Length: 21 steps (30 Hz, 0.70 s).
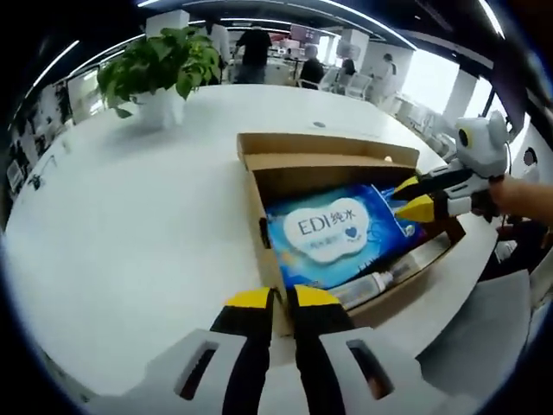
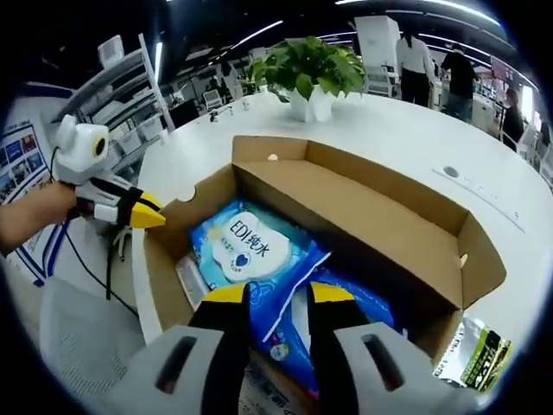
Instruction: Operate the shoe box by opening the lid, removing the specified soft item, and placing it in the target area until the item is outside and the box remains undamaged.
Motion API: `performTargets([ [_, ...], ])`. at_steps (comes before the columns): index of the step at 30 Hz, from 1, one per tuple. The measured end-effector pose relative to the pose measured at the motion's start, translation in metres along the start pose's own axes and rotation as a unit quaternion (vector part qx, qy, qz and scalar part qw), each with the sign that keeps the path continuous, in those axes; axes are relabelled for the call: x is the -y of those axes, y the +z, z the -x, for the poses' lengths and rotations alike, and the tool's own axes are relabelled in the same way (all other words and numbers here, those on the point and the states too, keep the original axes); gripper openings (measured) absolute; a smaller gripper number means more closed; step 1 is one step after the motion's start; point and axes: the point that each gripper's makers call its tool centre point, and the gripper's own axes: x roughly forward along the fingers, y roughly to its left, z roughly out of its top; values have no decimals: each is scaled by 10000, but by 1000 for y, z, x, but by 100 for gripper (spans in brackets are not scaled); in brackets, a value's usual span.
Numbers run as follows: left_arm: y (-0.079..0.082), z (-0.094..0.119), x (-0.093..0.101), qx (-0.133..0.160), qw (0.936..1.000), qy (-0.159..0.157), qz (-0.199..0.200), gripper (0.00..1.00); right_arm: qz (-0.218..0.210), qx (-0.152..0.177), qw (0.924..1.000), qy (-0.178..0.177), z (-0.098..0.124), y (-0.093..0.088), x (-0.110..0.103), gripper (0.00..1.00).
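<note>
Only our right gripper view catches a green packet (image 2: 473,353); our right gripper (image 2: 278,296) pinches the blue "EDI" wipes pack (image 2: 251,251) inside the shoe box (image 2: 406,216); left gripper (image 1: 283,300) nearly shut, empty.

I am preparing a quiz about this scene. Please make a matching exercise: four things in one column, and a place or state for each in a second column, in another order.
Things:
1. shoe box
2. blue wipes pack
3. potted plant
4. right gripper

Places or states:
a. lying inside the box
b. standing on the white table beyond the box
c. lid open, on the table
d. reaching into the box, jaws astride a fold of the blue pack

Pairs: 1-c, 2-a, 3-b, 4-d
</note>
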Motion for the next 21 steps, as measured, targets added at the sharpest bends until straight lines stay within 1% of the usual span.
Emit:
performTargets([
  [3,0,0,-1,6,10000,-19,72,6,-47,-77,10000,3,-6,-4,1,23],
  [6,0,0,-1,16,9999,-28,99,5,-118,-78,9999,48,-10,-5,-2,20],
  [11,0,0,-2,23,9999,-27,147,5,-183,-129,9997,43,-18,-7,-4,19],
  [12,0,0,-2,26,9999,-27,150,5,-218,-126,9997,32,-20,-7,-3,18],
  [15,0,-1,-2,34,9998,-27,172,5,-253,-104,9996,-10,-21,-5,-3,9],
  [17,0,-1,-2,35,9998,-24,186,5,-99,-151,9997,-153,-20,-5,1,4],
  [21,-1,-1,-3,28,9998,-10,190,5,-174,-199,9996,-133,-19,-6,2,2],
])
